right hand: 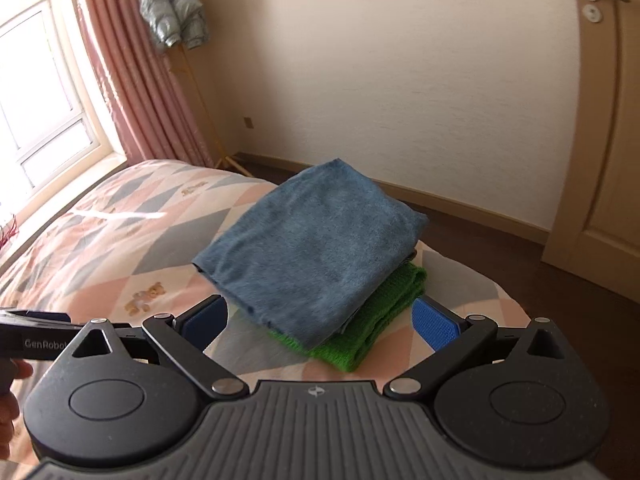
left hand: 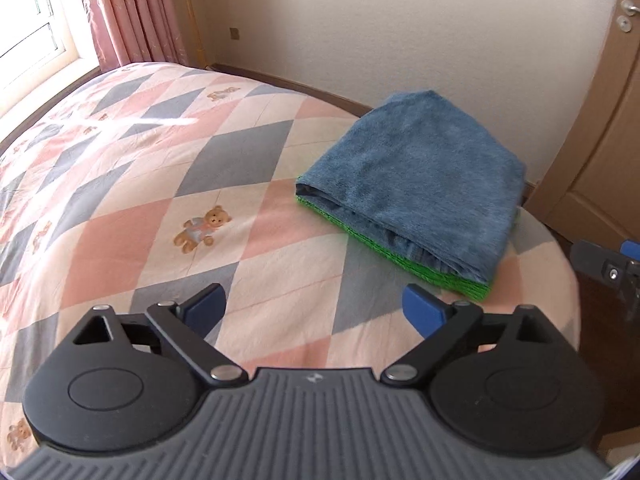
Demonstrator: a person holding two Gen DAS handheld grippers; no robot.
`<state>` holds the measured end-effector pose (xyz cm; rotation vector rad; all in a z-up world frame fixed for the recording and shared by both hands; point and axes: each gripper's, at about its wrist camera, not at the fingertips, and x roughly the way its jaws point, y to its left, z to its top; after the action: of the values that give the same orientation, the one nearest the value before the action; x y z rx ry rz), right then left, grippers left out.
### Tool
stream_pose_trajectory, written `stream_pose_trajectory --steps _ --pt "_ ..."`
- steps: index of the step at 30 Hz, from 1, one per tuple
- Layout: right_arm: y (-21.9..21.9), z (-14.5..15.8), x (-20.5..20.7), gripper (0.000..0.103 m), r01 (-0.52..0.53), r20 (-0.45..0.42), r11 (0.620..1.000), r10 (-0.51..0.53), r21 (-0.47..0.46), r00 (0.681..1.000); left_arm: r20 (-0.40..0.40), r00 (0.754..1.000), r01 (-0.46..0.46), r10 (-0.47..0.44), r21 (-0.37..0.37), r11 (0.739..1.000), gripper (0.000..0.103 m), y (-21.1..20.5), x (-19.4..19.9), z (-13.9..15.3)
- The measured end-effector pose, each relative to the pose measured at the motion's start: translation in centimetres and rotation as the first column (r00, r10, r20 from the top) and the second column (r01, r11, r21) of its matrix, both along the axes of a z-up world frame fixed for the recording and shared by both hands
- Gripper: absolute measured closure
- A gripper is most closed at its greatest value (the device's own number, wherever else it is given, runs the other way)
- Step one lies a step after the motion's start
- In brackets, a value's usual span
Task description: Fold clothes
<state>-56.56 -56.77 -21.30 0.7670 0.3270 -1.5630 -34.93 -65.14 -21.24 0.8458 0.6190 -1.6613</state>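
My left gripper is right in front of me, and its two blue fingers are spread wide with nothing between them. Under it is the bed cover, with pink, grey and cream diamond shapes. A little teddy bear picture sits on the cover just ahead of my left gripper and a bit to its left.

My right gripper is spread wide too and holds nothing. The blue pads stand far apart. A pile of folded cloths lies just ahead of it, reaching back between the finger tips but not touching them as far as I can see. At the left edge of this view I see part of my other gripper's black body and a bit of my hand.

The pile has a green cloth at the bottom, lying flat on the bed cover. A blue towel lies folded on top of it, and the green one sticks out at the near side. From my left gripper the blue towel is ahead and to the right, near the edge of the bed.

Farther off is a cream wall. A pink curtain hangs by a bright window on the far left. A puffy jacket hangs up high beside the curtain. A door with a silver handle is on the far right.
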Motion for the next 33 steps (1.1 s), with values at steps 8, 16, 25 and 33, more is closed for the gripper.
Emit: stream_pose_trajectory --steps 8,16,25,33 --pt "4.1 5.5 1.9 0.000 0.051 0.008 0.999 -0.051 -0.001 0.999 -0.033 0.999 0.034 -0.034 -0.009 0.999 0.004 4.9 1.9 4.9" --pt "7.1 9.5 2.2 0.000 0.105 -0.007 0.994 -0.105 0.018 0.994 -0.053 0.998 0.044 -0.045 -0.026 0.999 0.001 8.4 2.5 8.7" --pt "9.2 11.7 4.0 0.000 0.134 -0.182 0.990 -0.124 0.048 0.975 -0.044 0.998 0.032 -0.035 -0.070 0.997 0.001 10.9 2.5 11.6" --pt "10.3 14.0 4.8 0.000 0.147 -0.125 0.989 -0.148 -0.023 0.981 0.040 0.999 -0.015 0.020 -0.121 0.993 0.001 12.4 2.6 13.8"
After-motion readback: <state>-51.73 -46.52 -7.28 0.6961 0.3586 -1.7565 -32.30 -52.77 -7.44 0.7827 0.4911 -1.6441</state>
